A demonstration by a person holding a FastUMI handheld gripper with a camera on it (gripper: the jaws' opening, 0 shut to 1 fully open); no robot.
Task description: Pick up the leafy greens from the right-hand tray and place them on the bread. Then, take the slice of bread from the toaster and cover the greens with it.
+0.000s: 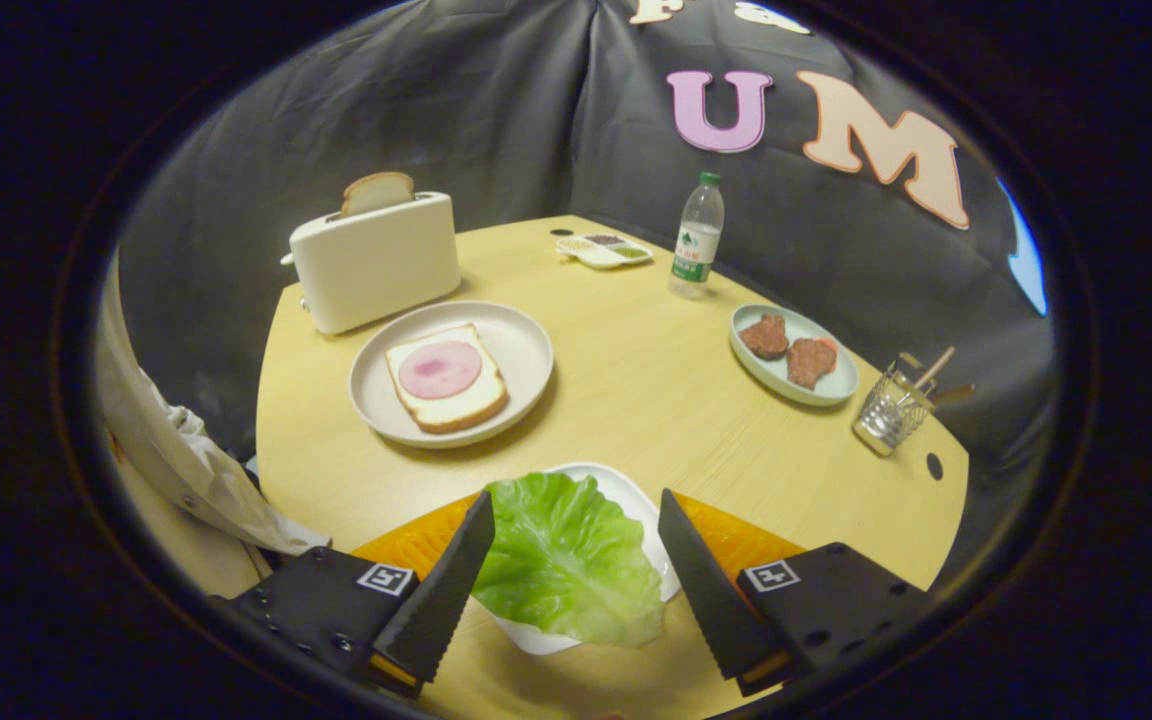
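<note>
You are holding the gripper (pixel 576 560) with its fingers spread wide apart, gripping nothing; the leafy greens (pixel 566 560) are lying between the two fingers, resting on a small white tray (pixel 636 500) at the near edge of the worktop (pixel 656 400); the left finger (pixel 441 580) appears to be just beside the leaf's edge, though you cannot tell whether it is touching; the right finger (pixel 701 580) is standing apart from the leaf; an orange mat (pixel 736 535) is showing under the tray. Beyond the fingers, to the far left, a round plate (pixel 521 350) is carrying a slice of bread (pixel 446 378) with a pink round of ham (pixel 440 369) on top; behind that plate the white toaster (pixel 376 260) is standing with a second slice of bread (pixel 377 192) sticking up from its slot. To the far right a pale green dish (pixel 786 385) is holding two brown patties (pixel 789 350); a water bottle (pixel 697 236) and a small divided dish (pixel 604 250) are sitting farther back; a wire cup of utensils (pixel 894 410) is standing near the right edge. A pale sleeve (pixel 186 460) is hanging at the left.
</note>
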